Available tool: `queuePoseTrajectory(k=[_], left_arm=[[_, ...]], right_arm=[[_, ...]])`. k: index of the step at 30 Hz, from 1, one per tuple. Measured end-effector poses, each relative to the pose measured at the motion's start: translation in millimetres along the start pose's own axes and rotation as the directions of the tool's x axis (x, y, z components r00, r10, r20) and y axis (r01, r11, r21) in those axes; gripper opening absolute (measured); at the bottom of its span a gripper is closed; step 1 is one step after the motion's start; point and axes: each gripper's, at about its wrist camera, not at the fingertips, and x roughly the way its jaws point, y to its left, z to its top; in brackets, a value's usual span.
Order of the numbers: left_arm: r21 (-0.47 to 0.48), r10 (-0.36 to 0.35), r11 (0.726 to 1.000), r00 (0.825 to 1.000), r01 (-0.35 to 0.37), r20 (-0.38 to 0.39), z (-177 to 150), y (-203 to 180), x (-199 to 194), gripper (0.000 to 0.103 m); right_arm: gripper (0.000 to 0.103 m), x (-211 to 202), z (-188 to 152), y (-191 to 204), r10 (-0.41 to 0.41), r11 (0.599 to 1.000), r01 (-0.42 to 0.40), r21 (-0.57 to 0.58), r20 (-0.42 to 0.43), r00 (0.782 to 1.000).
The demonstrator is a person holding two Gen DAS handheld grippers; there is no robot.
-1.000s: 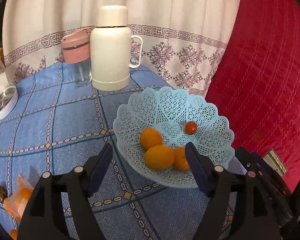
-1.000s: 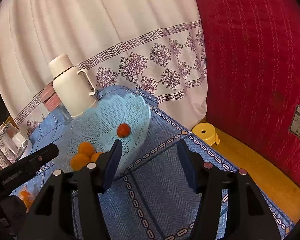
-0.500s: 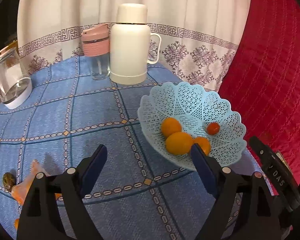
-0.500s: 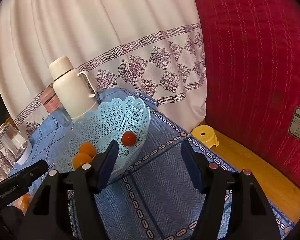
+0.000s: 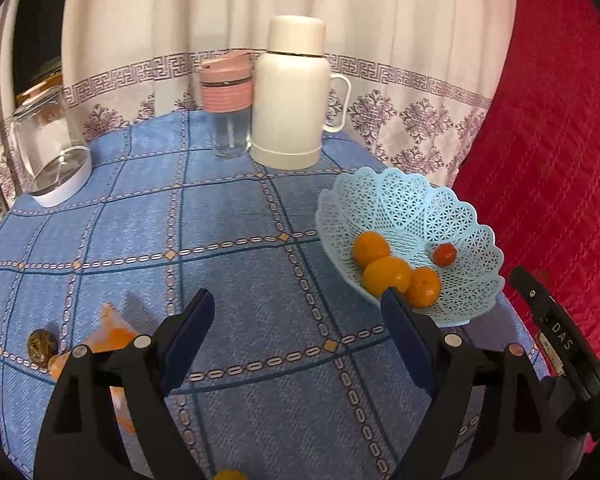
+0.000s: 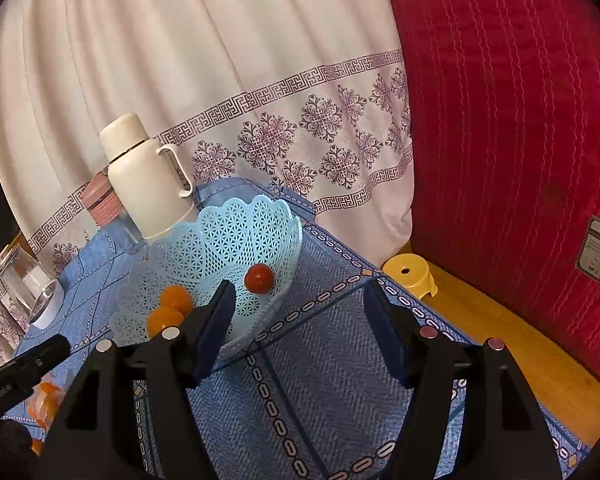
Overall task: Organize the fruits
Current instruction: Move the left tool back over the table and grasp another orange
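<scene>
Left wrist view shows the left gripper held above a blue checked tablecloth, its two dark blue pads spread wide with only cloth between them. To the right of that gripper sits a pale blue lattice plastic fruit basket with a scalloped rim. Inside it lie three orange citrus fruits, bunched together and touching, and one small red round fruit a little apart from them on the basket's right side. At the far edge of the table stands a tall white thermos jug with a handle, and just beside it on the left a clear tumbler with a pink lid. Further left stands a clear glass jar on a white base. Near the lower left lies a torn orange plastic wrapper holding something orange, with a small brown round nut-like object just beside it. Another orange fruit peeks in at the bottom edge, mostly hidden.

From the right wrist view, the right gripper hangs above the tablecloth just beside the basket's near rim. Its jaws are apart, and nothing sits between the pads. Behind the table hang a cream patterned curtain and a red quilted fabric. A small yellow plastic stool stands on the floor below.
</scene>
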Motion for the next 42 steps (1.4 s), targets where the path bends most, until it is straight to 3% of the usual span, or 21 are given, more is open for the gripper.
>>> queuePoseTrajectory(k=[5,7,14,18,24,33,42], left_arm=[[-0.031,0.023,0.999,1.000,-0.022,0.017,-2,16,-15,0.090],[-0.043,0.034,0.999,0.999,-0.033,0.023,-3,23,-21,0.090],[-0.089,0.072,0.994,0.997,-0.068,0.036,-8,49,-42,0.092],[-0.144,0.107,0.985,0.993,-0.099,0.052,-12,73,-57,0.093],[-0.238,0.180,0.958,0.982,-0.162,0.057,-19,119,-79,0.093],[-0.318,0.266,0.915,0.964,-0.248,0.014,-43,171,-95,0.093],[-0.293,0.268,0.914,0.960,-0.281,-0.083,-78,174,-78,0.093]], right_arm=[[0.070,0,0,1,0.005,1.000,-0.005,-0.007,-0.003,1.000],[0.077,-1,0,2,0.011,1.000,-0.011,-0.012,-0.004,1.000],[0.085,0,-1,10,0.044,0.998,-0.045,-0.047,-0.023,0.999],[0.091,3,-1,14,0.093,0.994,-0.096,-0.057,-0.055,0.994],[0.091,-1,-3,28,0.160,0.982,-0.168,-0.089,-0.089,0.983],[0.091,-7,-15,51,0.213,0.966,-0.228,-0.121,-0.127,0.969],[0.091,-9,-23,63,0.235,0.956,-0.257,-0.142,-0.151,0.960]])
